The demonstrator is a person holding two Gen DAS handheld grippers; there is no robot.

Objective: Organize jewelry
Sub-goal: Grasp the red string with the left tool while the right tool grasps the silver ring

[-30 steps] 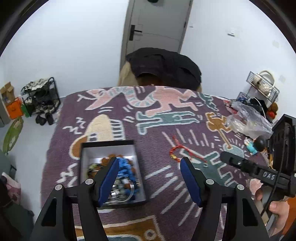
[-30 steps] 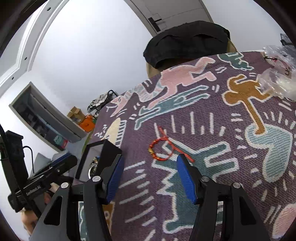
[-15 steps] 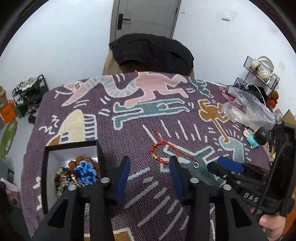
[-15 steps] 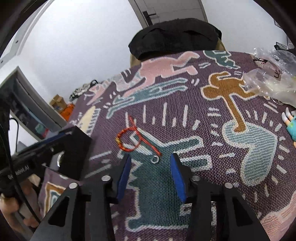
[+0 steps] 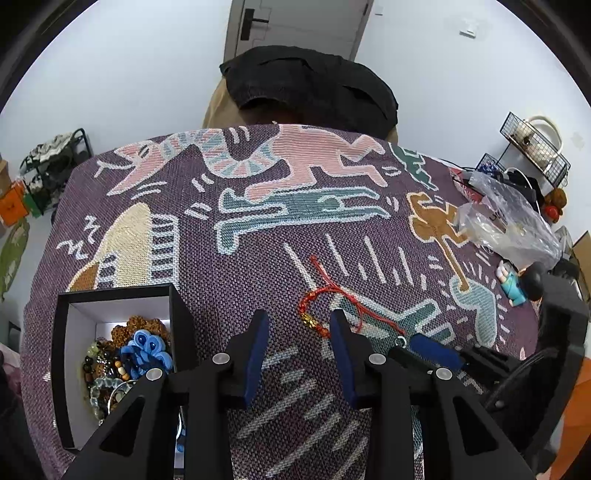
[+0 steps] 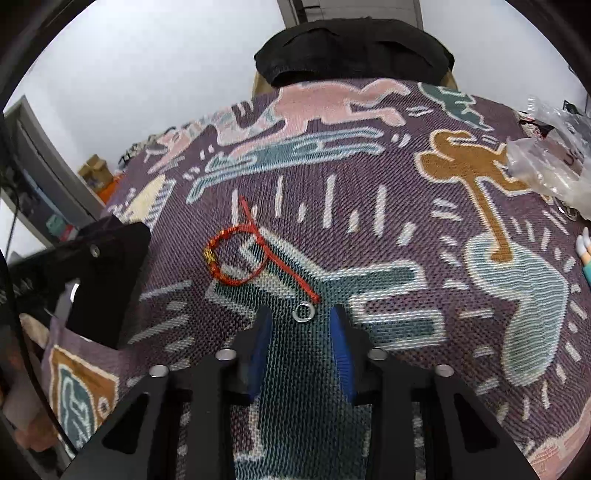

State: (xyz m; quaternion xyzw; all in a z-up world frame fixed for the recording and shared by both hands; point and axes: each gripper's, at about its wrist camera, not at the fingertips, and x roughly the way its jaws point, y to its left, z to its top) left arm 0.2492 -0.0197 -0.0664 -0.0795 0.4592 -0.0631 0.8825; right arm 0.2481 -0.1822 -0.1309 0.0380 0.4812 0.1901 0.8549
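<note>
Patterned blanket [image 6: 406,229], small ring [image 6: 303,311] (flat) just ahead of right gripper [image 6: 301,332].

red cord bracelet [image 6: 240,254] looped flat on cloth, small silver ring [image 6: 303,312] beside its tail

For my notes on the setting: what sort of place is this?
Probably a lived-in room at home: a purple woven cloth with cartoon figures, a grey door, a black shoe rack.
</note>
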